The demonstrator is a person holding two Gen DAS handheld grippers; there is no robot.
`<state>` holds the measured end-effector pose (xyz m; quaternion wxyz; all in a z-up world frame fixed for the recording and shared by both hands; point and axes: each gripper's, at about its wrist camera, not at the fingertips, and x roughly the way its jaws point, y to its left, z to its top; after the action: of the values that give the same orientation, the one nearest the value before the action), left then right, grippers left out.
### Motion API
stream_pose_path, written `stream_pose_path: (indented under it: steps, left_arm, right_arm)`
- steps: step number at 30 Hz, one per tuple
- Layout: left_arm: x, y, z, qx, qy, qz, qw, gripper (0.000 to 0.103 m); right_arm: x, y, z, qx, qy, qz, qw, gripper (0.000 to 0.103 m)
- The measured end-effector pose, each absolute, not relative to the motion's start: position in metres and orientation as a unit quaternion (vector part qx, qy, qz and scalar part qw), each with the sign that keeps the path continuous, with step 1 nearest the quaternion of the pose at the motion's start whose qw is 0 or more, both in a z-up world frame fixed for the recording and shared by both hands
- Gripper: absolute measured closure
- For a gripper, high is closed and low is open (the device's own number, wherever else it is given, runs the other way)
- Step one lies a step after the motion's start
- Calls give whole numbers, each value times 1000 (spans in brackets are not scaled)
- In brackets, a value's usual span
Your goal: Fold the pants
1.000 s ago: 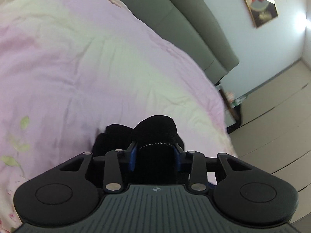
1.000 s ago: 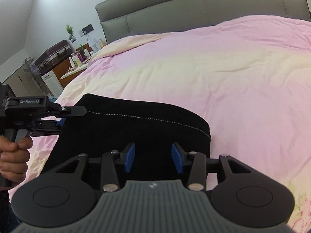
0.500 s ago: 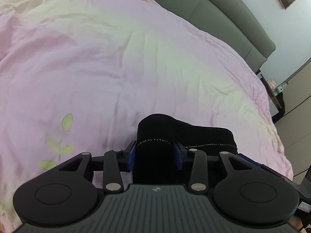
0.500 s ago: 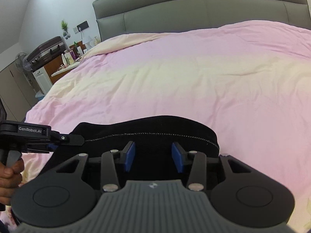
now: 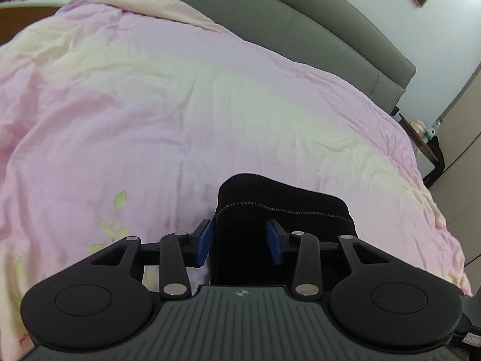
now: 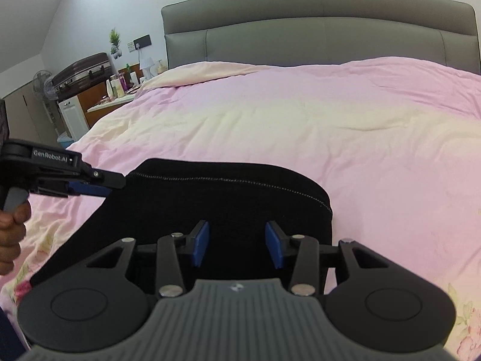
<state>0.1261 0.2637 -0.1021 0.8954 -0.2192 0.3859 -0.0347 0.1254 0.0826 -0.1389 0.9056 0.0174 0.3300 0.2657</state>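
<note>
Holding the black pants (image 6: 228,198) at their stitched upper edge, we have one gripper at each end of the fabric. In the left wrist view, the left gripper (image 5: 240,239) has the pants (image 5: 279,210) filling the gap between its blue pads (image 5: 203,239), the near corner of the cloth folded over them; both pads appear to touch the fabric. In the right wrist view, the left gripper (image 6: 99,185) meets the pants' left corner from the side, with a hand (image 6: 10,234) on its handle. The right gripper (image 6: 237,243) sits over the right part of the pants, pads set moderately apart with cloth between them; we cannot tell whether it clamps the fabric. The pants lie near the foot of the pink bed cover (image 6: 345,126), the grey headboard (image 6: 315,30) well beyond.
</note>
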Motion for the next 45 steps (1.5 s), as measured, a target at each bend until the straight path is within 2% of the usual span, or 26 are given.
stream_pose_path:
  steps: [6,11,14,20,27,45]
  left_arm:
    - [87,216,-88,-84,381,-40,920,59]
    - [83,198,-102,-35,423,-41,904,59]
    - [82,200,-108,-41,435,-35,899,58]
    - [86,203,-128,-46,453,-23,890,46]
    - [83,229,-134,-141,458,-32,877,34]
    - [74,213,-127,-99,448,-8,889,31]
  right_arm:
    - [113,80,-135,16,321,264,910,64]
    - [104,72,-132,21,325,243,914,64]
    - [101,66,-137,25,342,226,912,63]
    - [90,73,-155,14,356,203,912,58]
    - [91,68,-151,24,369,204,906,58]
    - [73,47,-145,55,406,200,890,59]
